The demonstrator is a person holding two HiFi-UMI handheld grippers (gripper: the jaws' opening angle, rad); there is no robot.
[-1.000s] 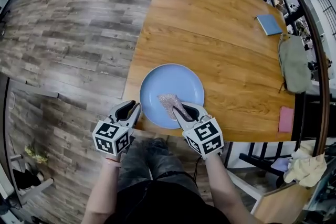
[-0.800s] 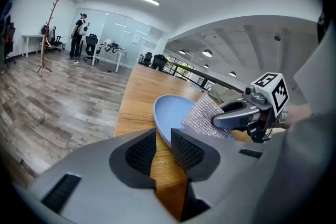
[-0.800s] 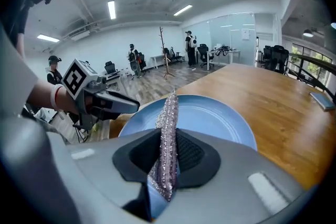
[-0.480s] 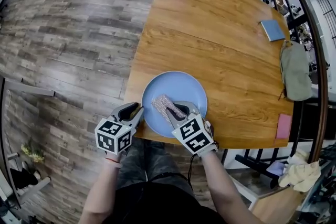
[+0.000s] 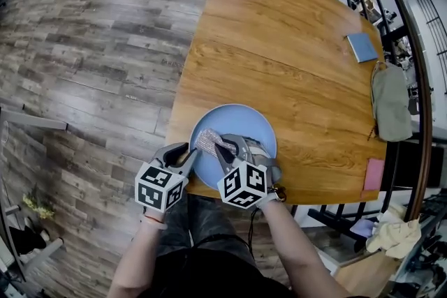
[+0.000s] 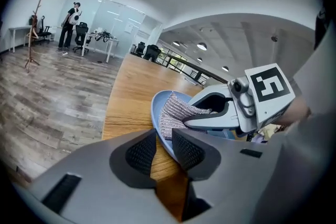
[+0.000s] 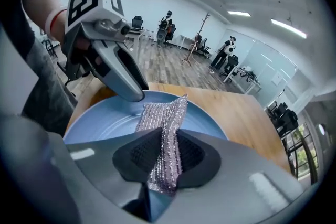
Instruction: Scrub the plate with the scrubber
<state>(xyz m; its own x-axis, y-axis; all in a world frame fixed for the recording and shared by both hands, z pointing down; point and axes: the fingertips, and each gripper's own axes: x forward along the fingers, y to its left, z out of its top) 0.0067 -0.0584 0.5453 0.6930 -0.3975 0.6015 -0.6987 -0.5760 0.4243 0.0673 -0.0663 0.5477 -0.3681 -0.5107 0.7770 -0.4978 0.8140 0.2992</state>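
A light blue plate lies at the near edge of the wooden table. My left gripper is shut on the plate's near left rim; in the left gripper view the rim runs between the two jaws of that gripper. My right gripper is shut on a silvery mesh scrubber, which rests on the plate's left part. In the right gripper view the scrubber hangs out between the jaws of the gripper onto the plate, close to the left gripper's fingers.
A blue pad, a grey-green bag and a pink item lie along the table's right edge. Wooden floor lies to the left. Dark chairs and railings stand at the right. People stand far off in the office.
My right gripper has dragged the scrubber leftwards from the plate's middle to its left part, close to the left gripper. The left gripper keeps its hold on the rim.
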